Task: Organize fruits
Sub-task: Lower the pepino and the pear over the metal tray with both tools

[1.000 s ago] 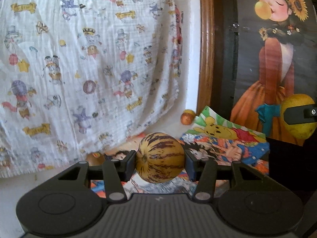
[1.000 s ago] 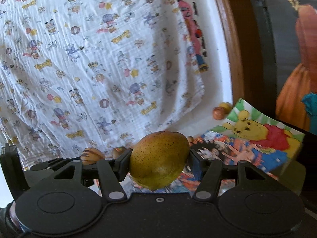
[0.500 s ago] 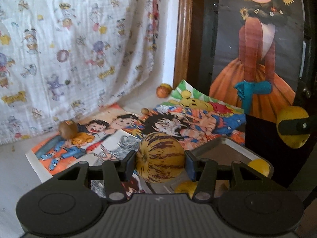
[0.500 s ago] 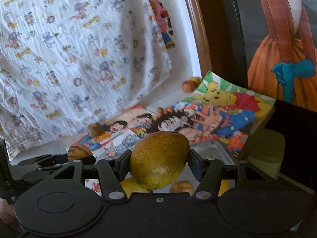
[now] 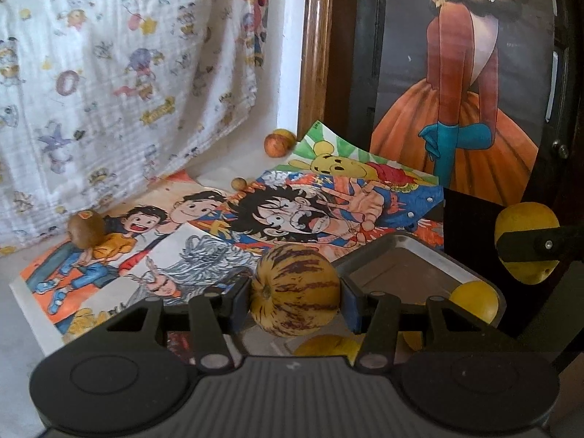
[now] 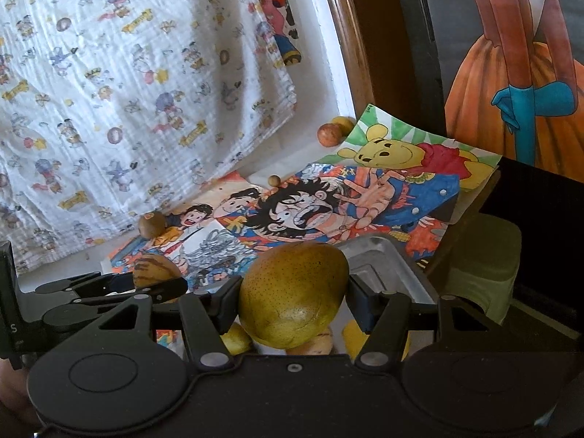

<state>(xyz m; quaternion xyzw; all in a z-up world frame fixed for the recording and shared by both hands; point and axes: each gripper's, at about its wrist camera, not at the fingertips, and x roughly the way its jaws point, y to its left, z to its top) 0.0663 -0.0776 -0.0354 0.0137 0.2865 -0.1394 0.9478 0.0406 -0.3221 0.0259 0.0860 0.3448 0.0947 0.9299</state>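
both grippers loaded, held above the tray

the left gripper [image 5: 295, 292] is clamped on a striped melon [image 5: 296, 290], which is held between both pads, clear of the surface, just beside the near-left corner of the metal tray [image 5: 419, 252]. the right gripper [image 6: 294, 297] is closed on a green-yellow pear [image 6: 294, 294], which is carried above the tray's near end; yellow fruits [image 6: 235, 339] are seen in the tray beneath it. in the left wrist view the pear is seen again at the right edge, gripped by the other tool. both tools are pointed forward and slightly downward over the cartoon posters [image 5: 277, 215].

a kiwi [image 5: 86, 228] is seen on the posters near the printed cloth [image 5: 109, 73]. a small round fruit [image 5: 239, 183] and a reddish fruit [image 5: 274, 144] are seen farther back, near the wooden frame [image 5: 315, 47].

compared with half a second earlier, both grips are unchanged, and the tray is seen slightly higher and larger in each view. compared with one second earlier, the posters and tray have come into view where mostly cloth was seen.
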